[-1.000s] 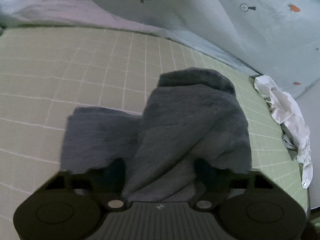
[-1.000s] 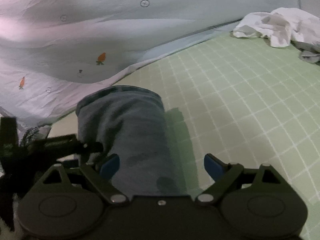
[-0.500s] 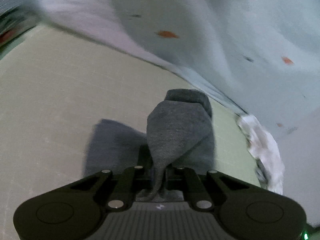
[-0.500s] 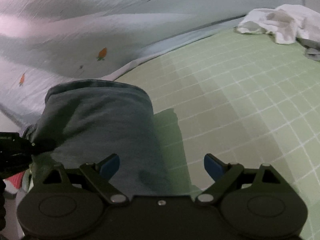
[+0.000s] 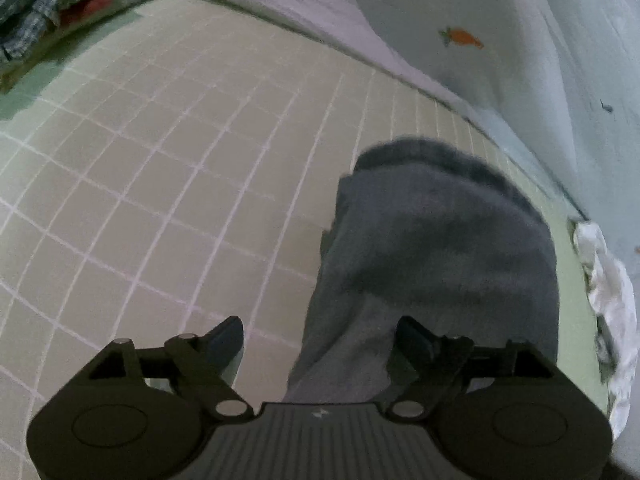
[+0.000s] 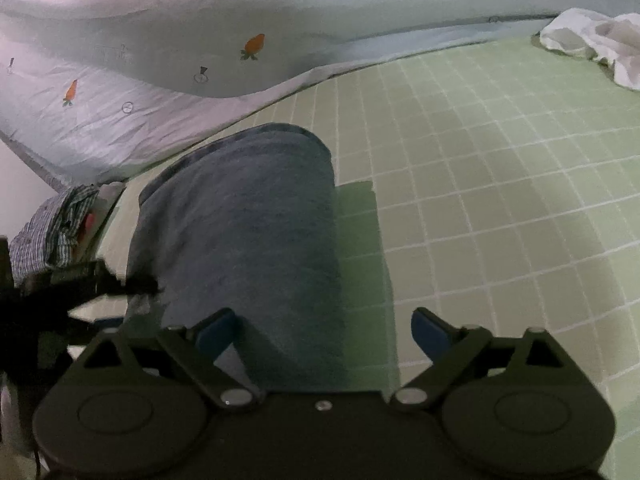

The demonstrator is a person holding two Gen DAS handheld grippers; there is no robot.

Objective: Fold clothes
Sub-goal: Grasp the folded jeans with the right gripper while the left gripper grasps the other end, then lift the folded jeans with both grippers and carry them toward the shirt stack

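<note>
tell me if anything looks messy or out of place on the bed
The white garment lies crumpled in a heap at the green grid sheet's edge, unfolded. The grey garment lies folded, both grippers open around it.

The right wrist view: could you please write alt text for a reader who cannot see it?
A folded dark grey garment lies on a green checked sheet, just ahead of the open right tongs. A pale carrot-print quilt runs behind it, a crumpled white cloth lies far right, and the left tongs reach in from the left.
</note>
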